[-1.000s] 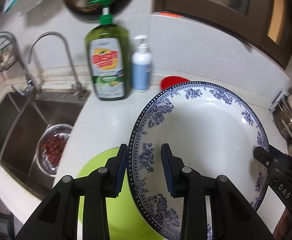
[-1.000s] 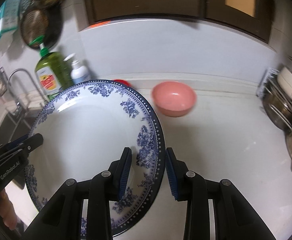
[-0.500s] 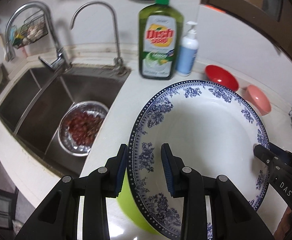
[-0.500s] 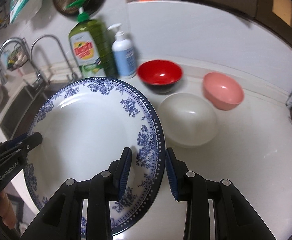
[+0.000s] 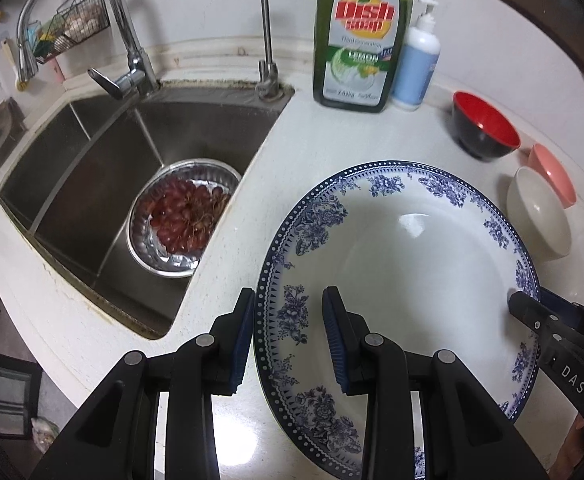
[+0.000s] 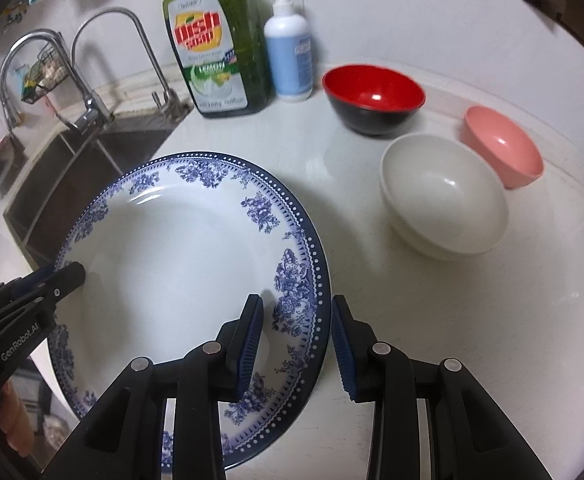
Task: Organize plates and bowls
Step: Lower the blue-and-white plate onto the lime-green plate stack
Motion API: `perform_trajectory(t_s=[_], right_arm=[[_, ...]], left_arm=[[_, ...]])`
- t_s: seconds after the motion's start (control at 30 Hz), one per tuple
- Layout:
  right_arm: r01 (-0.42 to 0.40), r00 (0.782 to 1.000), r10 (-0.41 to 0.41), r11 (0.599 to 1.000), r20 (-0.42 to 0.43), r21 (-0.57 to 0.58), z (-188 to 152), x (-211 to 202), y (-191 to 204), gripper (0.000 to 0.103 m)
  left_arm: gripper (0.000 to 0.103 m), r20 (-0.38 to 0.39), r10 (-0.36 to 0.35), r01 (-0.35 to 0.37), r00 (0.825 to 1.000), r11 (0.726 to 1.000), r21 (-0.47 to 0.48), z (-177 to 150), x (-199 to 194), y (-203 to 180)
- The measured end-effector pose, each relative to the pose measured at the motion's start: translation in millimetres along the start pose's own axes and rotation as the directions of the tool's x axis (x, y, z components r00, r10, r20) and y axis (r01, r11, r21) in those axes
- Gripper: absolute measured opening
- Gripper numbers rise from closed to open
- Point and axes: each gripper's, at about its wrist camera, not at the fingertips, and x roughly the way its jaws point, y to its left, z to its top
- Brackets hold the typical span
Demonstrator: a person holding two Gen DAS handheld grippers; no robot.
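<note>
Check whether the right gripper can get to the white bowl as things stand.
Probably not yet. The right gripper is clamped on the rim of the plate, shared with the left gripper. The counter towards the white bowl looks free otherwise.

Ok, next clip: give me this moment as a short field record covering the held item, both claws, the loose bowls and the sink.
held item: blue-and-white plate, carried over the counter
left claw: straddles the plate's left rim
right claw: straddles the plate's right rim
loose bowls: red-and-black bowl, white bowl, pink bowl, all upright on the counter
sink: metal bowl of red fruit
backsplash items: dish soap bottle, pump bottle
</note>
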Motion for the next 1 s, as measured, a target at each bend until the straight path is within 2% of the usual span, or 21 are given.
perform_trajectory(t_s=[0.4,0.73,0.9,1.0], right_arm=[[0.004,0.997,-0.003,1.000,-0.073,0.009,-8,28,0,0.036],[0.015,0.996,-0.016,1.000,-0.086,-0.006,-11,34,1,0.036],[0.004,0.995,-0.004,1.000,-0.105,0.000,-10,38,-1,0.036],[-0.006,0.994,0.006,1.000,-0.111,0.000,-12,39,-1,0.036]], left_arm=[[0.035,-0.059,0.010,-0.009,0.998,1.000,0.008,-7,26,-1],[0.035,-0.071,0.003,-0.003,0.997,1.000,0.004,-9,31,0],[0.035,-0.082,0.026,-0.024,0.996,0.999,0.026,-9,34,-2],[0.038,-0.076,0.032,-0.029,0.997,0.999,0.037,-9,33,-3]])
